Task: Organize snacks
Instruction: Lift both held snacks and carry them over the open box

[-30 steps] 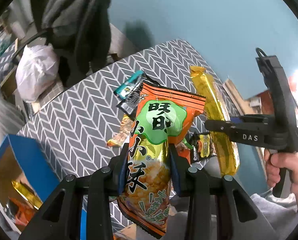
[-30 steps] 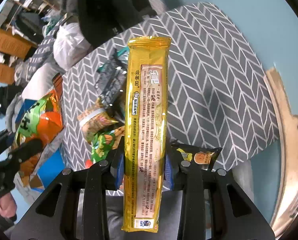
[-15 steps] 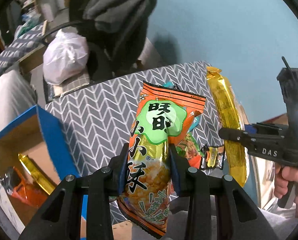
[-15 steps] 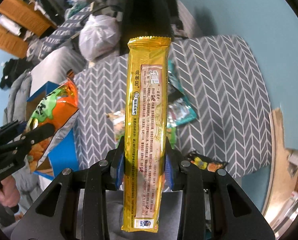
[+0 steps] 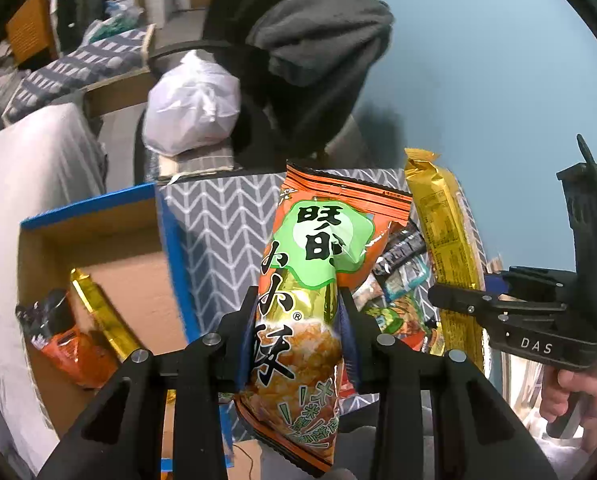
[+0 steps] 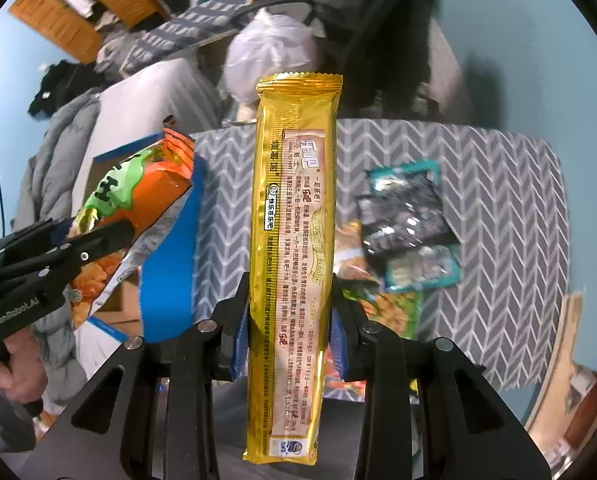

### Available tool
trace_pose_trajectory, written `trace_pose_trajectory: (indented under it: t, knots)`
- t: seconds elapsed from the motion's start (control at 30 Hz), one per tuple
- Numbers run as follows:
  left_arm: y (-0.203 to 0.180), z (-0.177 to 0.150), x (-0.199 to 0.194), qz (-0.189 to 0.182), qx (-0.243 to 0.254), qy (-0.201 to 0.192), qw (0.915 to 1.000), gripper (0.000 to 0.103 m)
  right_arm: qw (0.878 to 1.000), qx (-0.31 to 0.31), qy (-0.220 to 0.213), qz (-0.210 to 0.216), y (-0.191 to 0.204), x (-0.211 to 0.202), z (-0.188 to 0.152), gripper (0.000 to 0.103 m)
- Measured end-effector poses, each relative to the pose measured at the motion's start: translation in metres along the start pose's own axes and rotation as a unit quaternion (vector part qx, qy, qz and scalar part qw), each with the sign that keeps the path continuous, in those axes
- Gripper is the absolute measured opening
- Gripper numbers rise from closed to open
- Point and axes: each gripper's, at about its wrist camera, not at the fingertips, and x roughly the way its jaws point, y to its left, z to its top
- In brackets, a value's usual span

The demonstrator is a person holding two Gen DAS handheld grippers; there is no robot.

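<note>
Both grippers loaded: left gripper (image 5: 298, 336) clamped on the orange snack bag (image 5: 318, 280), right gripper (image 6: 288, 330) clamped on the long gold wafer pack (image 6: 294, 240), both held in the air beside the blue-walled cardboard box (image 5: 170, 240), off the chevron table (image 6: 498, 168). Step looks like carry-to-box, box already has a gold stick (image 5: 102, 316) and an orange pack (image 5: 78, 352); next, get each pack over the box opening, then let go; loose snacks (image 6: 410, 216) on the table, away from the box, remain

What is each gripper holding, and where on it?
Left gripper pinches the orange bag across its lower middle; right gripper clamps the gold pack below its middle.
</note>
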Motion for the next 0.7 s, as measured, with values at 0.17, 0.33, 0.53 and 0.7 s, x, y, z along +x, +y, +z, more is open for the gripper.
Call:
trace_pose_trajectory:
  t: [0.17,0.33,0.53,0.7]
  knots:
    - [0.025,-0.006,-0.013,0.009,-0.031,-0.012,0.9994,0.037,0.999,-0.033,0.004,0.012,0.03,0.007,0.013,0.032]
    - [0.049,-0.013,-0.027,0.02,-0.061,-0.025,0.9976,0.037,0.997,-0.066,0.007,0.025,0.065,0.015,0.023,0.032]
    - [0.077,-0.023,-0.043,0.034,-0.09,-0.04,0.9945,0.037,0.994,-0.102,0.011,0.038,0.102,0.027,0.032,0.032]
    - [0.1,-0.035,-0.055,0.045,-0.118,-0.048,0.9908,0.037,0.99,-0.131,0.019,0.044,0.134,0.035,0.038,0.032]
